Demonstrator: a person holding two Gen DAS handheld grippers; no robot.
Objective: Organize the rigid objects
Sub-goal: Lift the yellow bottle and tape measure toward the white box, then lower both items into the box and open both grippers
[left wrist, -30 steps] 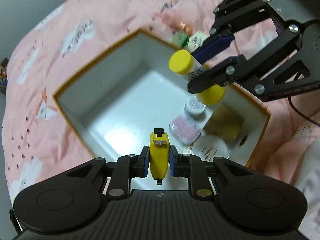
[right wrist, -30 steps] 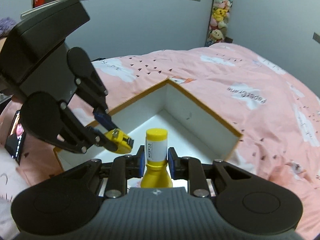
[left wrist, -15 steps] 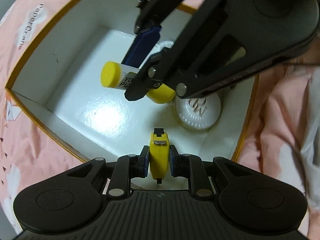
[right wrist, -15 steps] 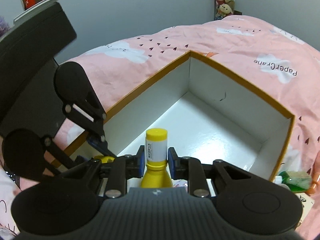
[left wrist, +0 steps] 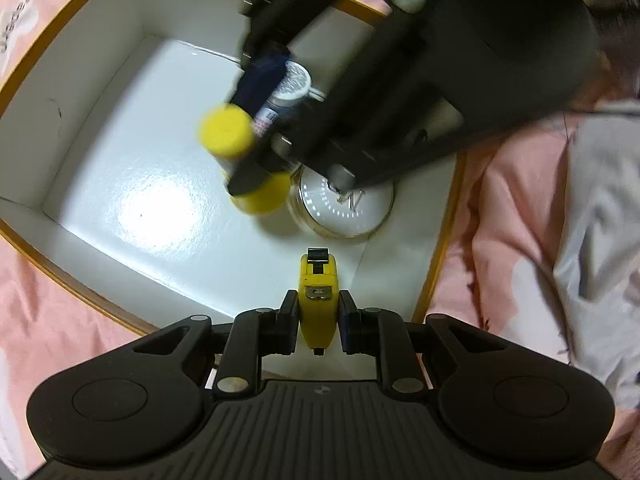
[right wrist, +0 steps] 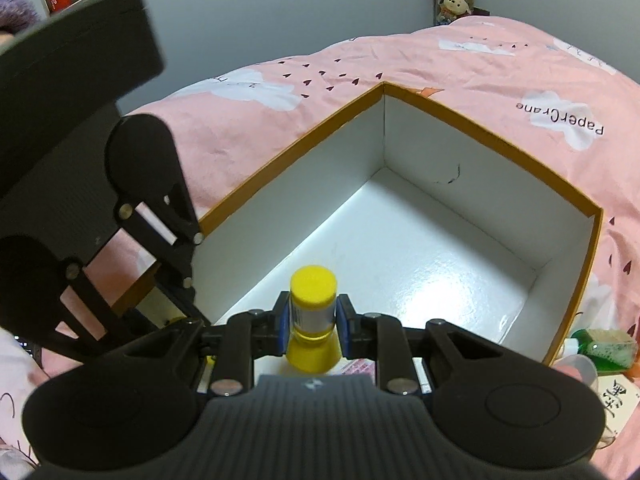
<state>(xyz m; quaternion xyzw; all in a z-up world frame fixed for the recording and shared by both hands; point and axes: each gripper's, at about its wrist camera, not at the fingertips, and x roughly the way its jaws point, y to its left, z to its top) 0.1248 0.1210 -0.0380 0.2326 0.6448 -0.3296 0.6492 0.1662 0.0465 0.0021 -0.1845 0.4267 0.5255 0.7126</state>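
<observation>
Yellow plastic tape measure (left wrist: 318,300) is sitting clamped in your left hand-held gripper (left wrist: 318,322); white cardboard box (left wrist: 100,92) floor is lying at twelve o'clock, dead ahead.

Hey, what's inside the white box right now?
In the box: a round white-lidded jar and a small silver-capped jar. The right gripper hangs over the box with a yellow tube and covers whatever lies beneath it.
</observation>
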